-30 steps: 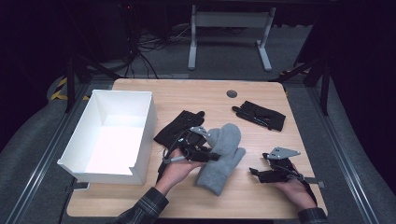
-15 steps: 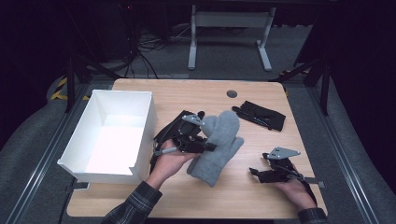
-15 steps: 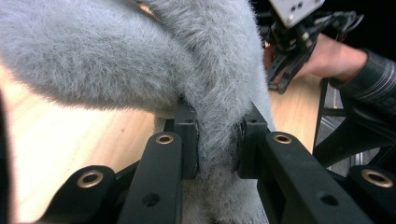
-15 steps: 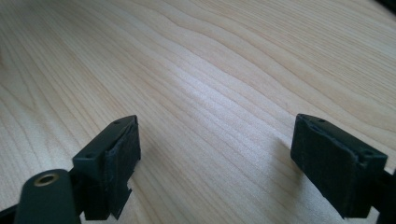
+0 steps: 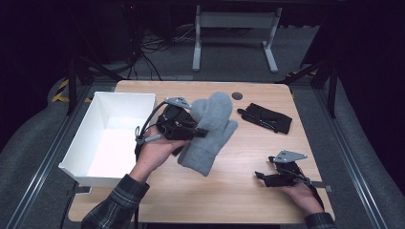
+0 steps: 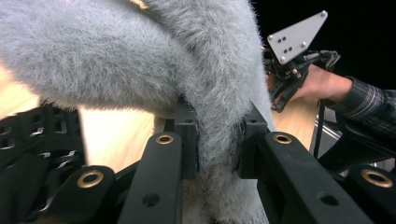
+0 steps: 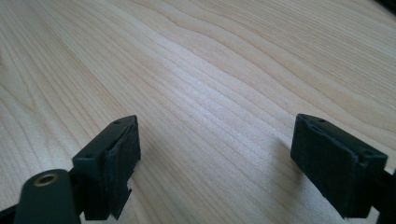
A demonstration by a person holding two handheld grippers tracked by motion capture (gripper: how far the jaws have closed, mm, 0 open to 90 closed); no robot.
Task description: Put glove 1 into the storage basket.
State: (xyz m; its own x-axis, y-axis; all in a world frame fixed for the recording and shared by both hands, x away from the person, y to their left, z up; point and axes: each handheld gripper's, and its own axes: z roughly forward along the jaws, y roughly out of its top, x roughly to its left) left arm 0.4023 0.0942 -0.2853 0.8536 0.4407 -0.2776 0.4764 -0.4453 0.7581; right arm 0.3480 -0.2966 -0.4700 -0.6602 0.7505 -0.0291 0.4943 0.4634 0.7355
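Note:
A fluffy grey mitten [image 5: 210, 131] hangs tilted above the wooden table [image 5: 224, 195], its lower cuff end near the tabletop. My left gripper [image 5: 200, 132] is shut on it from the left. In the left gripper view the two jaws pinch a fold of the grey mitten [image 6: 140, 60] around my left gripper's [image 6: 218, 151] pads. My right gripper [image 5: 261, 177] rests low at the table's front right. Its jaws stand open over bare wood in the right gripper view [image 7: 215, 154], with nothing between them.
A white open box [image 5: 86, 138] stands at the table's left. A black glove [image 5: 267, 118] lies at the back right, near a round grommet [image 5: 237, 96]. Another black ribbed glove [image 6: 32, 154] shows low left in the left gripper view.
My left gripper has risen and drifted back and left toward the box, lifting the grey mitten off the table. The right gripper has stayed put.

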